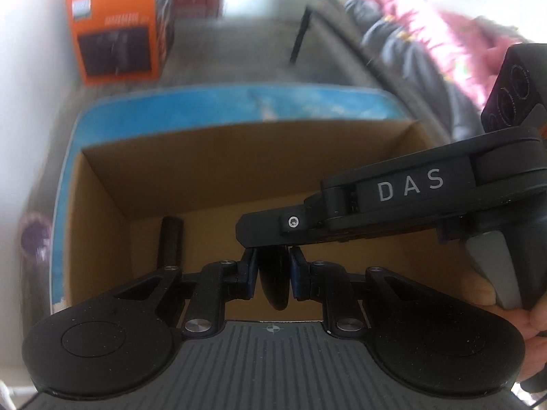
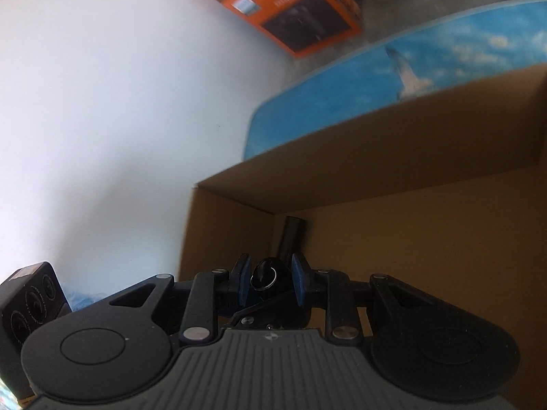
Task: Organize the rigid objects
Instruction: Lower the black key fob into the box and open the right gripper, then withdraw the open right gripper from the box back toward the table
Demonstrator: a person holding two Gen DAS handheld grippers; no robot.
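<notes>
An open cardboard box [image 1: 102,205] with a blue sky-print outside stands in front of me. A black cylinder [image 1: 172,239] lies inside it at the back left; it also shows in the right wrist view [image 2: 290,235]. My left gripper [image 1: 273,270] is shut on a black disc-shaped object [image 1: 274,280] held over the box. My right gripper [image 2: 270,280] comes in from the right in the left wrist view [image 1: 393,205], its tips right above the same black object [image 2: 265,278], which sits between its blue pads [image 2: 298,282]. Whether those pads press it is unclear.
An orange product box [image 1: 116,37] stands on the grey floor behind the cardboard box [image 2: 376,171], against a white wall. A dark sofa with pink fabric [image 1: 444,41] is at the right. A purple-black speaker box [image 1: 509,92] is at the far right.
</notes>
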